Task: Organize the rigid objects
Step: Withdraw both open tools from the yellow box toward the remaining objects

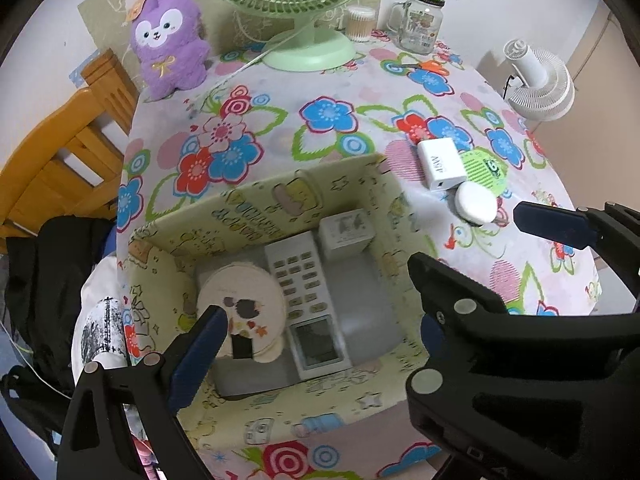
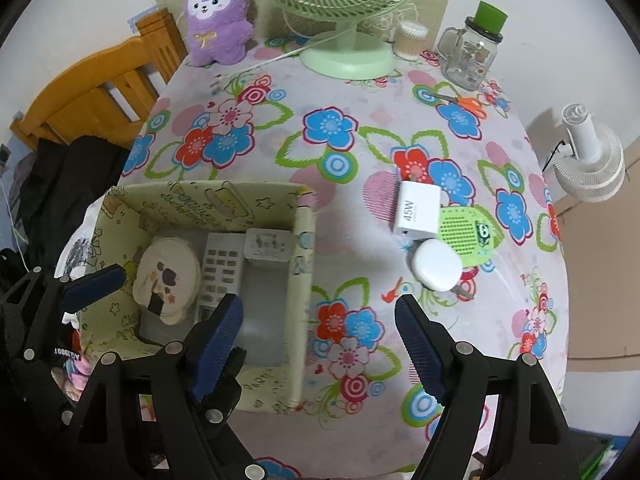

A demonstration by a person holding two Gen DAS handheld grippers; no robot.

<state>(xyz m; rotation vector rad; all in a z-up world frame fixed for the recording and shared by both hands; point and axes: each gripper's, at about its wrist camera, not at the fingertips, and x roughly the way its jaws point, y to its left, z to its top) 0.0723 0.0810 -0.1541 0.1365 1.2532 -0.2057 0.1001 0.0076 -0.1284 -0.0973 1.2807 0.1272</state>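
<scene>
A pale yellow patterned box (image 1: 248,208) stands at the table's near left. Inside lie a round cream compact (image 1: 240,304), a white remote (image 1: 308,300) and a small white cube (image 1: 346,232). My left gripper (image 1: 316,286) hangs open over the box with nothing between its fingers. Right of the box, on the flowered cloth, a white 45W charger (image 2: 416,210), a green perforated gadget (image 2: 468,232) and a round white plug (image 2: 436,270) lie close together. My right gripper (image 2: 320,308) stands open and empty above the cloth, between the box wall (image 2: 304,280) and those items.
At the back stand a green fan (image 2: 348,56), a purple plush (image 2: 218,20), a cotton-swab tub (image 2: 410,40) and a glass jar (image 2: 468,56); orange scissors (image 2: 468,102) lie nearby. A wooden chair (image 2: 92,96) and a black bag (image 1: 44,272) are left; a white fan (image 2: 592,160) is right.
</scene>
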